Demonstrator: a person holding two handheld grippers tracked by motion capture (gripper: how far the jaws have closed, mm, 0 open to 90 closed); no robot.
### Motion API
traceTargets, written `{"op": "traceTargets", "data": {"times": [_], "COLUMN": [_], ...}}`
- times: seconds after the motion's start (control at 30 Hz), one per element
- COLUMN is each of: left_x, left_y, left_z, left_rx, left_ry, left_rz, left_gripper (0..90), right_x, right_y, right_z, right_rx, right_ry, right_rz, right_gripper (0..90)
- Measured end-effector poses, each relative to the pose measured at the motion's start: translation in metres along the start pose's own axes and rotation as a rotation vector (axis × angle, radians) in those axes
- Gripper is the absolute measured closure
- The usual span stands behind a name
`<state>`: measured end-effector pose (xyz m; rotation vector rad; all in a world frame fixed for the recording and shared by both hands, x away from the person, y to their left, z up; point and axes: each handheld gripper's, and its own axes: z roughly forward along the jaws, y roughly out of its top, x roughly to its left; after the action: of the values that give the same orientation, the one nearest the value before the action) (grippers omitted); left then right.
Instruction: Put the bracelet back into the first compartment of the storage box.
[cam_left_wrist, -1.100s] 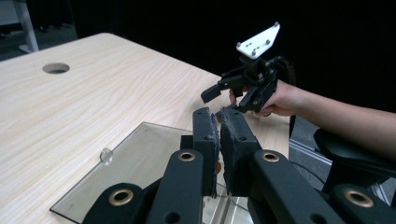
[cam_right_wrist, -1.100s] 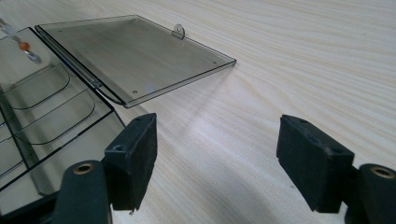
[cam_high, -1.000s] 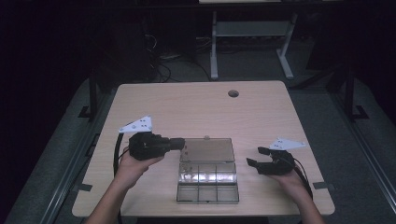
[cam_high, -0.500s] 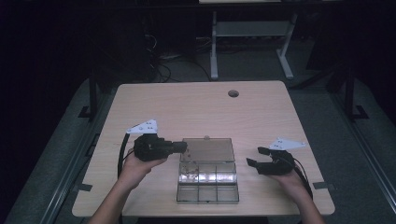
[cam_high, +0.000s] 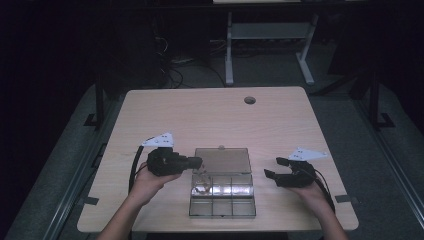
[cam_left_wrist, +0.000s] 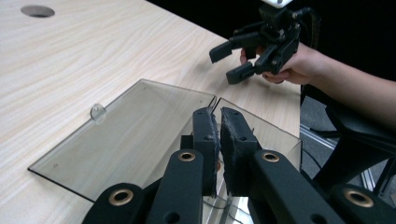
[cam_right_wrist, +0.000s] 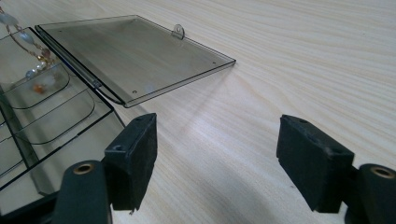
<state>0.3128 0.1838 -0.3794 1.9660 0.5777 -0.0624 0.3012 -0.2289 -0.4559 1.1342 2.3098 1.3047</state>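
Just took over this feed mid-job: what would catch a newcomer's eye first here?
The clear compartment box at the table's near edge, its lid folded flat open behind it and a beaded chain draped in one compartment. The left gripper, jaws shut, pokes over the box's left side, while the right gripper rests open on the table to its right.

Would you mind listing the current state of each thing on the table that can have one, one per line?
Clear compartment box: open, sitting flat on the table.
Lid: swung fully back, lying flat on the tabletop.
Beaded chain: hanging into a compartment at the box's left side.
Left gripper: shut, poised over the box's left compartments.
Right gripper: open, holding nothing, beside the box.
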Motion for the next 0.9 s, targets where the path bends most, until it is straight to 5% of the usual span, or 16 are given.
{"op": "traceTargets", "data": {"times": [0.9], "left_x": [0.007], "left_y": [-0.029], "left_z": [0.035], "left_rx": [0.193], "left_ry": [0.008], "left_rz": [-0.001], "left_gripper": [84.6], "right_x": [0.0], "right_y": [0.0], "right_z": [0.001], "right_rx": [0.005], "right_ry": [-0.001], "right_rz": [-0.002], "right_gripper": [28.6]}}
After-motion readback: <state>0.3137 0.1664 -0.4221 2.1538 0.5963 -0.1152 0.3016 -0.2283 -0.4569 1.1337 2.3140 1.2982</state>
